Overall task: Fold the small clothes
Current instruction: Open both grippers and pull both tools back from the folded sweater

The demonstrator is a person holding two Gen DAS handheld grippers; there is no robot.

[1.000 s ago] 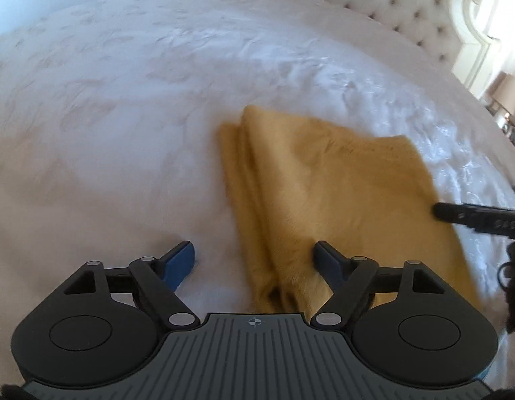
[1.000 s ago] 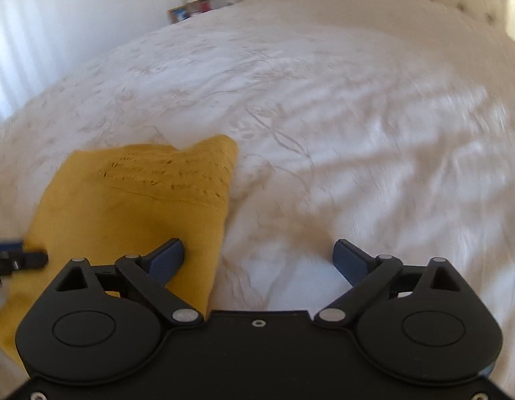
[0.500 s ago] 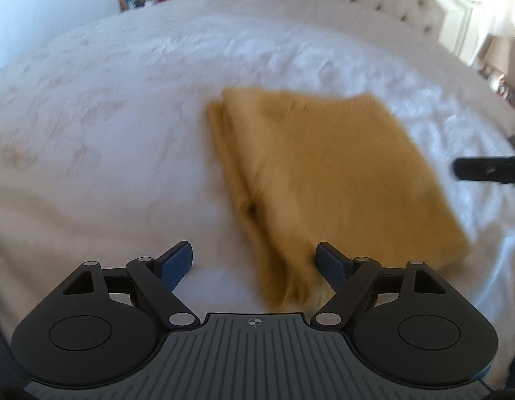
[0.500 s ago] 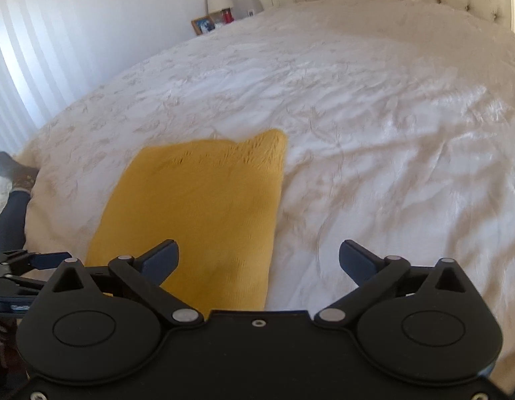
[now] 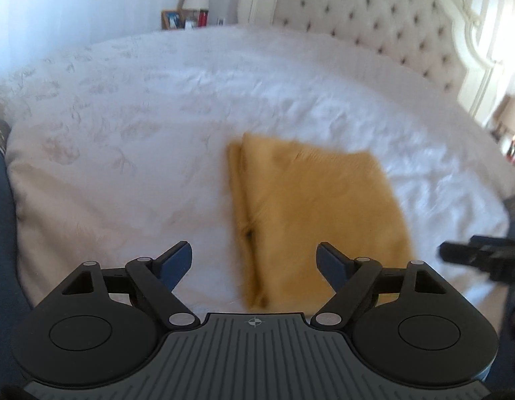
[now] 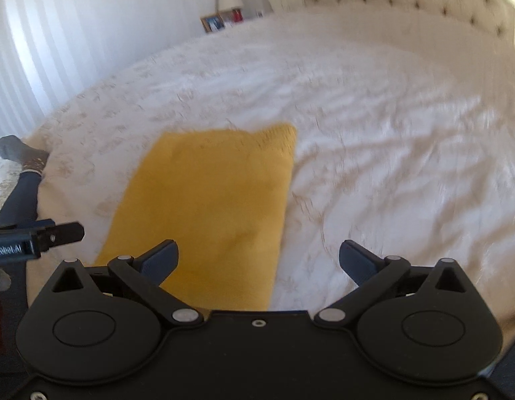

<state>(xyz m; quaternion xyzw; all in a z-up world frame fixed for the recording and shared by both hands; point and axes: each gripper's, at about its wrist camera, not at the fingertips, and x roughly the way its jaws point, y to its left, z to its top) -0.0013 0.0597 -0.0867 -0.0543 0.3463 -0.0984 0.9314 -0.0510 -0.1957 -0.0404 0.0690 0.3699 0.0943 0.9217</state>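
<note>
Both claws, left (image 5: 254, 258) and right (image 6: 259, 256), apart above seemingly folded yellow garment (image 5: 317, 213).

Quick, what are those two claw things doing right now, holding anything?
Left gripper: open, holding nothing.
Right gripper: open, holding nothing.
</note>
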